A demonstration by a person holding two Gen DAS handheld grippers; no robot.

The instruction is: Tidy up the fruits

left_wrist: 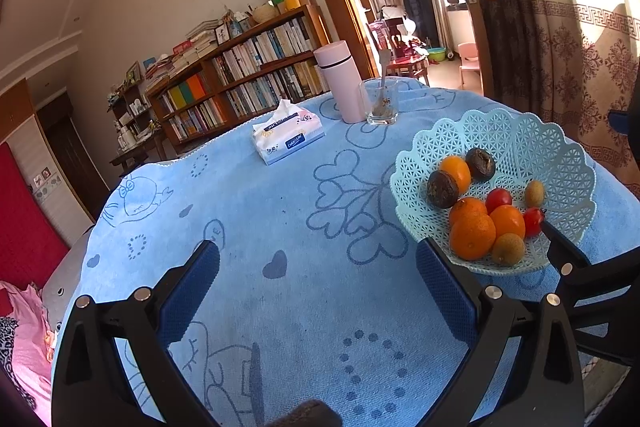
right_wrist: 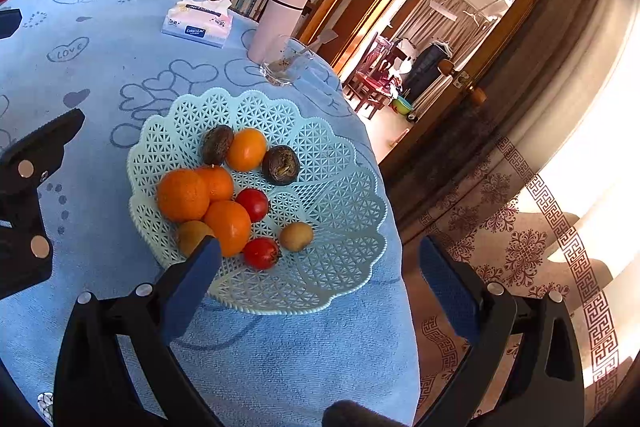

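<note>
The left hand-held gripper [left_wrist: 318,291] is wide open. Its two blue pads [left_wrist: 192,291] have nothing between them. It hangs over a bare part of the blue cloth [left_wrist: 280,195] that covers the worktop. The fruit basket [left_wrist: 520,147] sits just to its right, and the right pad is near the basket's front rim.

The right hand-held gripper [right_wrist: 320,279] is wide open too, and it holds nothing. It hangs over the near side of the basket [right_wrist: 340,195]. Its left pad [right_wrist: 192,287] is in front of the basket rim, close to a small brown fruit [right_wrist: 190,233] and an orange [right_wrist: 228,225]. I cannot tell if the pad touches them. Its right pad sits out past the edge of the worktop, over the patterned curtain [right_wrist: 520,247].

All the fruits lie in the pale blue basket. There are four oranges in all, and the biggest orange [right_wrist: 182,195] is on the left side. Two red tomatoes [right_wrist: 253,204] lie near the middle and the front. Two dark wrinkled fruits [right_wrist: 281,165] lie at the back. Another small brown fruit [right_wrist: 296,236] lies just beside the front tomato [right_wrist: 261,253].

Farther back on the worktop stand a tissue box [left_wrist: 287,137], a pink bottle [left_wrist: 340,83] and a glass [left_wrist: 379,103] with a spoon in it. The bottle and glass are just beside each other. A bookshelf [left_wrist: 240,75] stands behind the worktop.
</note>
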